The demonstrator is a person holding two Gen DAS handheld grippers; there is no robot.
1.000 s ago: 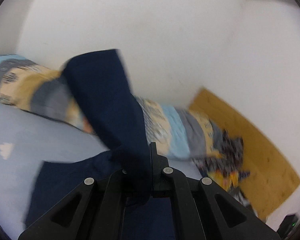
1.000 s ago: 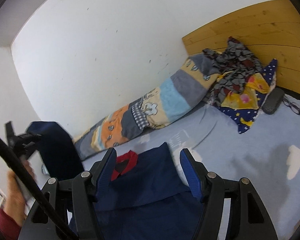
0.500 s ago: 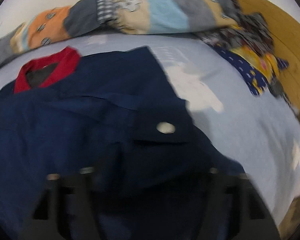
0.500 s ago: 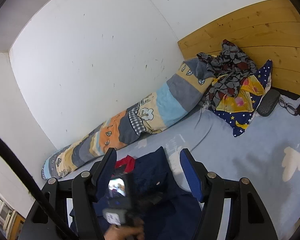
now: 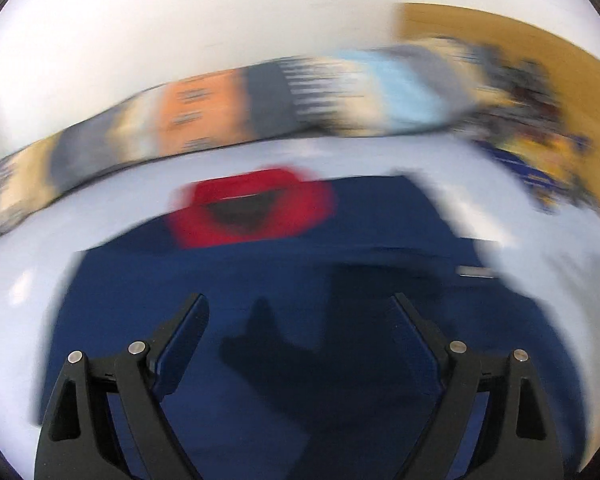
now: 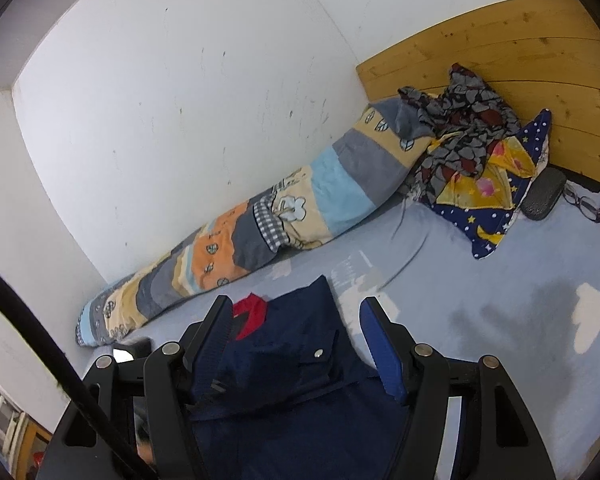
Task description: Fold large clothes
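A navy garment with a red collar lies spread on the light blue bed sheet. My left gripper hovers low over its middle. Its jaws are opening and stand wide, with nothing between them, and its shadow falls on the cloth. The left wrist view is blurred by motion. In the right wrist view my right gripper is open above the near part of the garment, gripping nothing. The collar and a folded flap with a metal snap show between its fingers.
A rolled patchwork quilt lies along the white wall. At the wooden headboard sit a pile of patterned clothes, a starry pillow, a dark glasses case and glasses. Bare sheet stretches to the right.
My left gripper was shut on a raised navy part of the garment. It has dropped low over the garment, let go and opened wide. The right gripper has stayed put.
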